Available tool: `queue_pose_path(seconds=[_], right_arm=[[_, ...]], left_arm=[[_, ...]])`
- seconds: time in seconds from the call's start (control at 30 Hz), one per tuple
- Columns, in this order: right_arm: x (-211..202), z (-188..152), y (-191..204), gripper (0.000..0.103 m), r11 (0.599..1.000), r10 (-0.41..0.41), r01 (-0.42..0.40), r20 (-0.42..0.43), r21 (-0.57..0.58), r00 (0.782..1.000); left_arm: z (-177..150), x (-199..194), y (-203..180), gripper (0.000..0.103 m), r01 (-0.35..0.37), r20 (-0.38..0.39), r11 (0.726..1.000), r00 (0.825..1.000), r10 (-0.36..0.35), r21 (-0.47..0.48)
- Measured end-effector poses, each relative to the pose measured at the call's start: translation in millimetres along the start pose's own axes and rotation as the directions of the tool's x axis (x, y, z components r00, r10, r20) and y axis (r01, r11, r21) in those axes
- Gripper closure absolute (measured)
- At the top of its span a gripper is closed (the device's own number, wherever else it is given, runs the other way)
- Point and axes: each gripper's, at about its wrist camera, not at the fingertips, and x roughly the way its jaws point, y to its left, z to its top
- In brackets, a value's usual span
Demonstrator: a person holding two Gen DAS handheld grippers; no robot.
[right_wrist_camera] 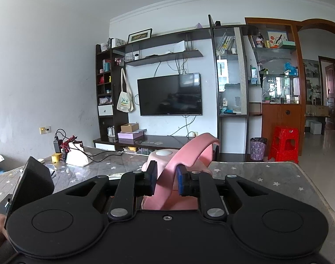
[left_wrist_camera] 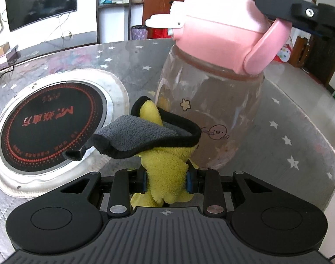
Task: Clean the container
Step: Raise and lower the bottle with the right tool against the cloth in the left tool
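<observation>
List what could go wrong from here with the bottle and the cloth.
1. The right gripper steadies the bottle only by its pink handle; wiping pressure could tip or twist it.
2. The cloth held in the left gripper has a loose corner hanging over the cooktop.

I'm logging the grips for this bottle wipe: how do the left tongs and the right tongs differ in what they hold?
The left tongs pinch a soft yellow-and-grey cloth, while the right tongs hold the bottle's rigid pink handle. The left tongs aim down at the bottle's clear body, the cloth against it; the right tongs sit higher, at lid level. Both are shut on something.
</observation>
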Motion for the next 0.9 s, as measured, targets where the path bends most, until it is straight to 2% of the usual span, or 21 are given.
queue_pose_path(seconds=[0.47,0.9], right_arm=[[-6,1,0,0.083,1.000,-0.006,0.006,0.000,0.006,1.000],[-11,6,1,0.083,1.000,-0.001,0.001,0.002,0.019,1.000]], left_arm=[[5,-23,-15,0.072,0.031,0.039,0.999,0.999,-0.032,0.009],[23,-64,-23,0.072,0.106,0.152,0.994,0.983,-0.103,-0.016]])
